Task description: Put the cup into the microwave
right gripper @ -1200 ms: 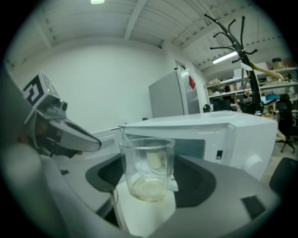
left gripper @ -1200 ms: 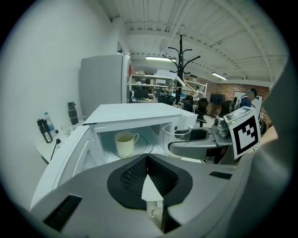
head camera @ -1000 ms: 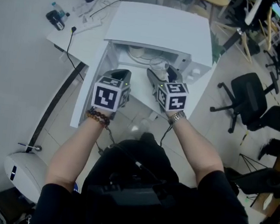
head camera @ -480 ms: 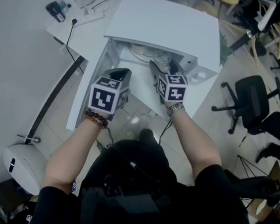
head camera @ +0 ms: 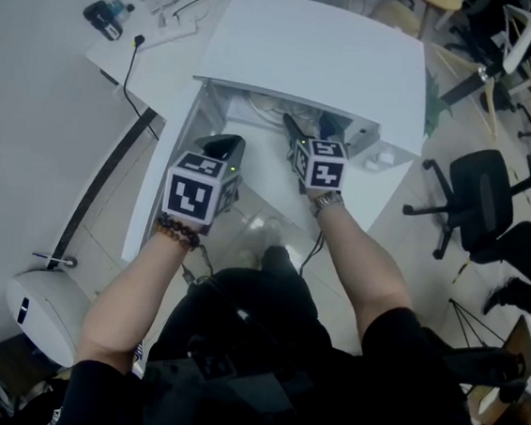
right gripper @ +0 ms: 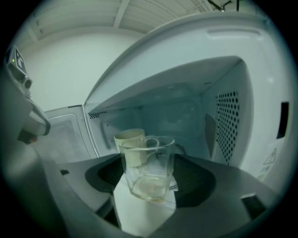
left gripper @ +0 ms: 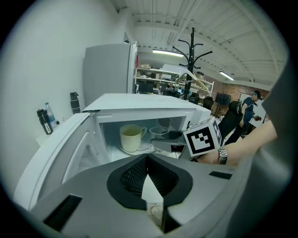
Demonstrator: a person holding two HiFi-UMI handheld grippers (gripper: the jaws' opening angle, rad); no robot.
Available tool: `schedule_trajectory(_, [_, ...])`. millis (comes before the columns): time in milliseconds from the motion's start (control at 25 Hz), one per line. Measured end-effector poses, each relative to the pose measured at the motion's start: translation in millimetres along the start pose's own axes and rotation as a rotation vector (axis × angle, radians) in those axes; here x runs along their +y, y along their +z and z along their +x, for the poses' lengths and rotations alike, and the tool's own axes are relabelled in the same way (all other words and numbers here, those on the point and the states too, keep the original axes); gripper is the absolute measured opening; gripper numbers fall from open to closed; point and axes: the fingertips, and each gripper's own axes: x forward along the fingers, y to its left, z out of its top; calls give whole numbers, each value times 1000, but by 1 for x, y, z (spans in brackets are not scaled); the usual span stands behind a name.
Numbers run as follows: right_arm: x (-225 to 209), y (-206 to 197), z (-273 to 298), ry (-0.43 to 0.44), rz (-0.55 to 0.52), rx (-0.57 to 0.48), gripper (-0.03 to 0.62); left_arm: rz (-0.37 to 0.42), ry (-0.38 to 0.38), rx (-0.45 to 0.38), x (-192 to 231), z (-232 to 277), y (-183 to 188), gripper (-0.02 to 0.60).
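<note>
the clear faceted glass cup (right gripper: 146,160), pinched between the wide-set jaws of the right gripper (right gripper: 150,181), has moved from the doorway deeper into the open white microwave (head camera: 319,62), so setting it down looks close. it looks empty. a cream mug (left gripper: 131,138) already stands inside, and the left gripper (left gripper: 148,174), jaws pressed together on nothing, waits outside.

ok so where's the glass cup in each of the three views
Right gripper view: glass cup at centre, held between the jaws, with the cream mug just behind it.
Left gripper view: inside the cavity at centre, right of the cream mug, at the right gripper's tips.
Head view: not clearly visible; the right gripper's tips sit under the top edge of the microwave.
Shared landmark: the open white microwave.
</note>
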Motion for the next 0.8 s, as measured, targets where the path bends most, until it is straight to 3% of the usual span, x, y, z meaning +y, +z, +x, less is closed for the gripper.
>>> schedule_trajectory(800, [-17, -14, 36, -77, -27, 38, 359, -21, -11, 30, 11, 29, 4, 2])
